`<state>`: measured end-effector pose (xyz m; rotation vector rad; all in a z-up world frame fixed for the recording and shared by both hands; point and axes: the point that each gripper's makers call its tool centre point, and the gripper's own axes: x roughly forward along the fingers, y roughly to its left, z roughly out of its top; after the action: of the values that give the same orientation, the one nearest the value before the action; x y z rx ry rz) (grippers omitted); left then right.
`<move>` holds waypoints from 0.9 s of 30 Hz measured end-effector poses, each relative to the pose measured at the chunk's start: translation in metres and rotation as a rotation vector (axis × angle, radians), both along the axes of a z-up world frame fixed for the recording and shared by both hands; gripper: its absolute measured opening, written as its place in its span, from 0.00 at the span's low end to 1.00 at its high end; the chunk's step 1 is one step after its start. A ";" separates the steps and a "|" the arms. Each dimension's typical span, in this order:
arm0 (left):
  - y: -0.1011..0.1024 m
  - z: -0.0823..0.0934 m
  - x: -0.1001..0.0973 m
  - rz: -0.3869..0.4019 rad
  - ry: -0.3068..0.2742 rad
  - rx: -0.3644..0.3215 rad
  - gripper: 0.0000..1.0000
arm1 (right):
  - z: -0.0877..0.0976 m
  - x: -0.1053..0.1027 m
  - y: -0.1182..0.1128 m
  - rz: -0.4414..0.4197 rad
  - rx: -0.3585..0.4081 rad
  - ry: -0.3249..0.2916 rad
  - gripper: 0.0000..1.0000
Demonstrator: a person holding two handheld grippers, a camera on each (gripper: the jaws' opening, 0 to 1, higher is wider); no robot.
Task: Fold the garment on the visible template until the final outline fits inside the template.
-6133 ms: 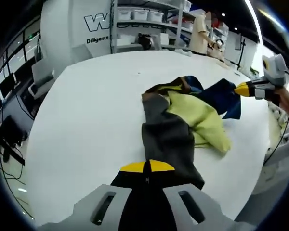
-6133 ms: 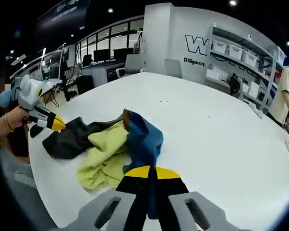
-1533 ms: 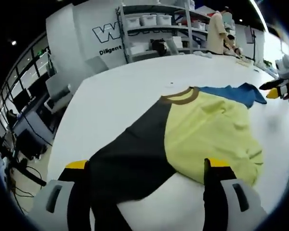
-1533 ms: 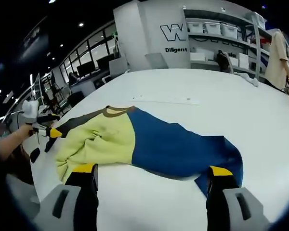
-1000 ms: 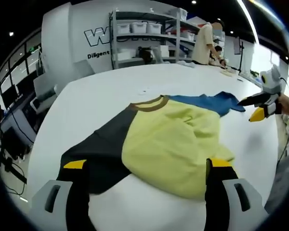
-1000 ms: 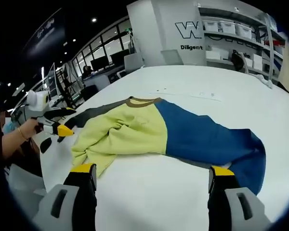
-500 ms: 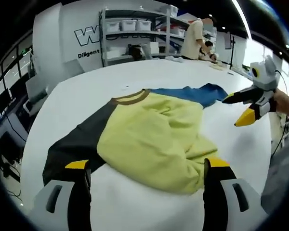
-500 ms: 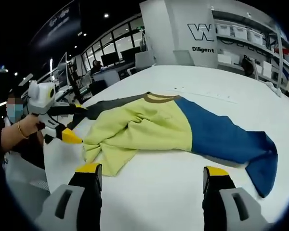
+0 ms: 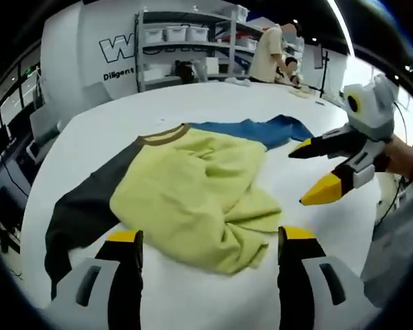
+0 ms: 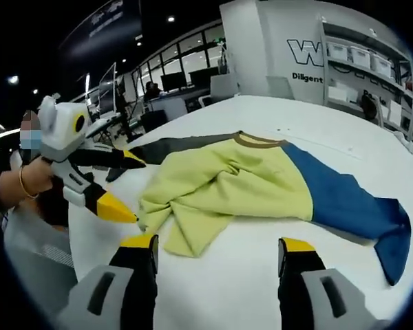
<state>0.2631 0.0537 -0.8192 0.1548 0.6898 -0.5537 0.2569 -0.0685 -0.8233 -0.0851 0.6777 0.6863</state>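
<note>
Lying ahead of both spread grippers (image 9: 211,237) (image 10: 218,244), rumpled garment (image 9: 193,192).

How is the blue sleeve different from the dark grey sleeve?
The blue sleeve is bright blue; the dark grey sleeve is nearly black. In the right gripper view, the blue sleeve ends in a folded-over tip, while the dark grey sleeve lies straight and thin. Both lie flat on the white table, stretching out from the yellow middle.

A: Where does the left gripper view look from?
B: From low over the table (image 9: 206,103), facing shelves at 12 o'clock, garment (image 9: 193,192) near.
A: And the right gripper view?
B: From the opposite end; both share the garment (image 10: 241,185) and table (image 10: 261,275).
</note>
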 end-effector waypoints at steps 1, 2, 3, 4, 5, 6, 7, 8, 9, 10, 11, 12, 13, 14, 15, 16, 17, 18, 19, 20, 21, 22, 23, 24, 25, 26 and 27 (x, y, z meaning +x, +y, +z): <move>-0.002 0.000 -0.001 0.000 0.001 0.002 0.76 | 0.000 -0.001 0.002 0.010 -0.004 -0.002 0.66; -0.003 -0.001 -0.003 -0.003 0.002 0.009 0.74 | 0.000 -0.003 0.006 0.014 -0.006 -0.012 0.65; -0.004 -0.002 -0.004 -0.001 0.001 0.018 0.72 | -0.001 -0.004 0.008 0.028 -0.013 -0.017 0.64; -0.004 -0.002 -0.005 0.004 0.003 0.024 0.69 | -0.001 -0.005 0.010 0.032 -0.014 -0.020 0.62; -0.006 -0.002 -0.007 0.010 -0.003 0.020 0.65 | -0.002 -0.007 0.014 0.045 -0.015 -0.025 0.59; -0.007 -0.002 -0.007 0.015 -0.003 0.014 0.63 | -0.002 -0.008 0.016 0.057 -0.016 -0.027 0.57; -0.009 -0.002 -0.009 0.027 0.005 -0.004 0.61 | -0.004 -0.010 0.018 0.065 -0.016 -0.024 0.56; -0.010 -0.002 -0.010 0.024 0.004 -0.004 0.59 | -0.006 -0.010 0.020 0.072 -0.020 -0.023 0.55; -0.012 -0.004 -0.012 0.025 0.008 0.000 0.59 | -0.008 -0.012 0.023 0.083 -0.024 -0.022 0.55; -0.013 -0.004 -0.012 0.026 0.007 0.000 0.58 | -0.009 -0.013 0.024 0.087 -0.026 -0.023 0.55; -0.015 -0.006 -0.014 0.025 0.009 0.004 0.58 | -0.011 -0.015 0.027 0.109 -0.031 -0.022 0.53; -0.016 -0.008 -0.015 0.030 0.018 0.002 0.56 | -0.012 -0.017 0.029 0.113 -0.031 -0.021 0.51; -0.018 -0.009 -0.016 0.032 0.023 0.001 0.55 | -0.013 -0.019 0.033 0.122 -0.028 -0.023 0.48; -0.021 -0.011 -0.018 0.025 0.024 0.004 0.53 | -0.014 -0.020 0.034 0.131 -0.029 -0.024 0.47; -0.023 -0.011 -0.018 0.023 0.023 0.004 0.51 | -0.016 -0.022 0.039 0.145 -0.032 -0.024 0.45; -0.025 -0.012 -0.018 0.023 0.024 0.005 0.49 | -0.017 -0.024 0.041 0.156 -0.035 -0.021 0.45; -0.026 -0.012 -0.018 0.021 0.027 0.004 0.48 | -0.018 -0.026 0.044 0.167 -0.037 -0.019 0.44; -0.027 -0.013 -0.018 0.023 0.028 0.008 0.48 | -0.019 -0.027 0.046 0.174 -0.037 -0.020 0.41; -0.027 -0.014 -0.018 0.027 0.028 0.015 0.48 | -0.019 -0.029 0.049 0.186 -0.037 -0.020 0.39; -0.026 -0.016 -0.017 0.027 0.029 0.022 0.46 | -0.021 -0.031 0.052 0.204 -0.044 -0.019 0.37; -0.026 -0.016 -0.017 0.028 0.032 0.024 0.44 | -0.022 -0.032 0.053 0.207 -0.047 -0.019 0.36; -0.025 -0.017 -0.017 0.036 0.033 0.023 0.42 | -0.023 -0.033 0.055 0.220 -0.057 -0.023 0.36; -0.025 -0.018 -0.017 0.038 0.035 0.022 0.40 | -0.025 -0.034 0.056 0.225 -0.065 -0.026 0.35; -0.025 -0.019 -0.018 0.041 0.038 0.022 0.39 | -0.026 -0.034 0.057 0.232 -0.072 -0.025 0.34; -0.024 -0.021 -0.017 0.047 0.041 0.022 0.39 | -0.027 -0.034 0.057 0.235 -0.075 -0.023 0.33; -0.025 -0.022 -0.017 0.047 0.044 0.022 0.39 | -0.029 -0.034 0.058 0.235 -0.077 -0.023 0.31; -0.025 -0.025 -0.018 0.050 0.055 0.023 0.39 | -0.030 -0.034 0.058 0.235 -0.081 -0.026 0.29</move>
<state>0.2449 0.0285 -0.8444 0.1439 0.7520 -0.5036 0.2231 -0.0109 -0.8529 -0.2515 0.6768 0.8819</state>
